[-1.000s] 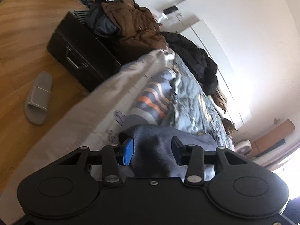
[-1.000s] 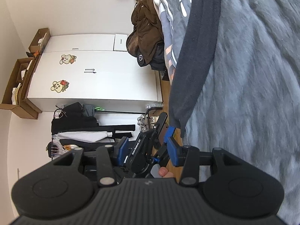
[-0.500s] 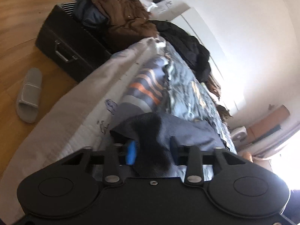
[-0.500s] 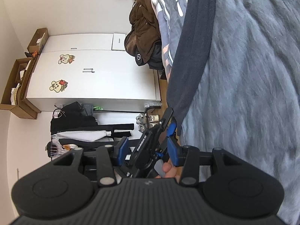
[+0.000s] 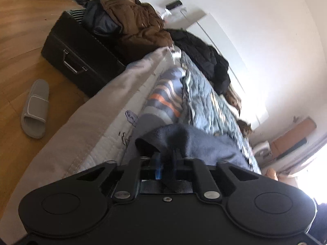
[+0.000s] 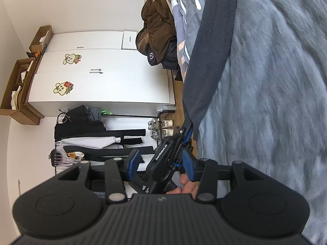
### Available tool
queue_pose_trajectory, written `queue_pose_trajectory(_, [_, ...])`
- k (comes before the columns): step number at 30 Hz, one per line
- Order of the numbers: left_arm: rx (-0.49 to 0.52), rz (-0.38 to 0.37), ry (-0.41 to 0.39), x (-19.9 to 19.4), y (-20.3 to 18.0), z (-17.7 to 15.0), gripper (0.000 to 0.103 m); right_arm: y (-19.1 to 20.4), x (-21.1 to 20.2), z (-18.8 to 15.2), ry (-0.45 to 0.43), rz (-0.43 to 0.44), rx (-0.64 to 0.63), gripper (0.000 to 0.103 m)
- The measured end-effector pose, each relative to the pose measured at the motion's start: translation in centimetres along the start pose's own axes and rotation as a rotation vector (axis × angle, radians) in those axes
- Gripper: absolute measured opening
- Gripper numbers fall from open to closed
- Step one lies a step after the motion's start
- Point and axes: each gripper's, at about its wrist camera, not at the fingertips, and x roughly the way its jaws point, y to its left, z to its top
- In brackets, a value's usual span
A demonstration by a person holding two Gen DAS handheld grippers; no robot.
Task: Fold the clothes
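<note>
Soft matt navy fleece garment [image 5: 206, 143], fuzzy grey blanket [image 6: 276, 81], glossy wood floor [image 5: 18, 40], matt black plastic suitcase [image 5: 81, 65].

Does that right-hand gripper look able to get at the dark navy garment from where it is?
Probably yes: the right gripper has its jaws open and empty, and the navy garment hangs just ahead. The left gripper already pinching its edge crowds the approach.

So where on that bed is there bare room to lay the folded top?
The wide grey blanket beside the dark top lies bare. The bed's far end is crowded: striped cloth, brown jacket, black coat. The left gripper is shut on the top's edge.
</note>
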Motion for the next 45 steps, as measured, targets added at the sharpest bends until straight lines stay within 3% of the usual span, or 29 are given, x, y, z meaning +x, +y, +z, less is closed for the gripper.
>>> queue_pose_trajectory(3, [0.003, -0.005, -0.033, -1.7, -0.2, 0.8, 0.000, 0.3, 0.1, -0.1, 0.003, 0.004, -0.012, 0.046])
queue_pose_trajectory(14, [0.066, -0.023, 0.016, -4.8, -1.9, 3.2, 0.000, 0.7, 0.1, -1.0, 0.023, 0.023, -0.007, 0.046])
queue_pose_trajectory(17, [0.106, 0.027, 0.085, -4.3, -2.3, 2.0, 0.000, 0.7, -0.1, -1.0, 0.016, 0.023, 0.000, 0.046])
queue_pose_trajectory(19, [0.102, 0.072, 0.071, -4.3, -1.8, 1.1, 0.001, 0.8, -0.3, -1.0, 0.012, 0.027, 0.003, 0.046])
queue_pose_trajectory(22, [0.096, 0.081, 0.049, -4.3, -1.4, 0.1, 0.014, 1.0, -0.6, -1.0, 0.007, 0.038, 0.006, 0.046])
queue_pose_trajectory(24, [0.099, 0.066, 0.046, -4.1, -1.5, -0.5, 0.046, 1.2, -0.9, -1.0, 0.010, 0.040, -0.004, 0.046])
queue_pose_trajectory(25, [0.101, 0.059, 0.045, -4.0, -1.5, -0.8, 0.050, 1.2, -1.0, -1.0, 0.010, 0.040, -0.004, 0.046])
queue_pose_trajectory(31, [0.105, 0.028, 0.056, -2.9, -1.8, -1.9, 0.047, 1.3, -1.1, -0.8, 0.005, 0.036, 0.002, 0.046])
queue_pose_trajectory(33, [0.102, 0.027, 0.074, -2.1, -2.1, -1.9, 0.025, 1.3, -1.1, -0.7, 0.005, 0.035, 0.000, 0.046])
queue_pose_trajectory(34, [0.101, 0.026, 0.083, -1.7, -2.2, -1.8, 0.022, 1.3, -1.2, -0.7, 0.004, 0.034, -0.001, 0.046])
queue_pose_trajectory(36, [0.106, 0.031, 0.100, -1.4, -2.5, -1.9, 0.003, 1.3, -1.2, -0.6, 0.001, 0.035, 0.003, 0.046])
queue_pose_trajectory(39, [0.110, 0.028, 0.114, -1.5, -2.9, -1.9, 0.001, 1.2, -1.5, -0.4, -0.002, 0.038, 0.006, 0.046])
queue_pose_trajectory(43, [0.087, -0.026, 0.070, -4.7, -3.0, -0.3, 0.001, 1.2, -1.8, -0.3, -0.006, 0.041, 0.009, 0.046])
queue_pose_trajectory(45, [0.093, -0.006, 0.077, -5.5, -3.0, -0.1, 0.001, 1.2, -2.0, -0.2, -0.007, 0.043, 0.011, 0.046])
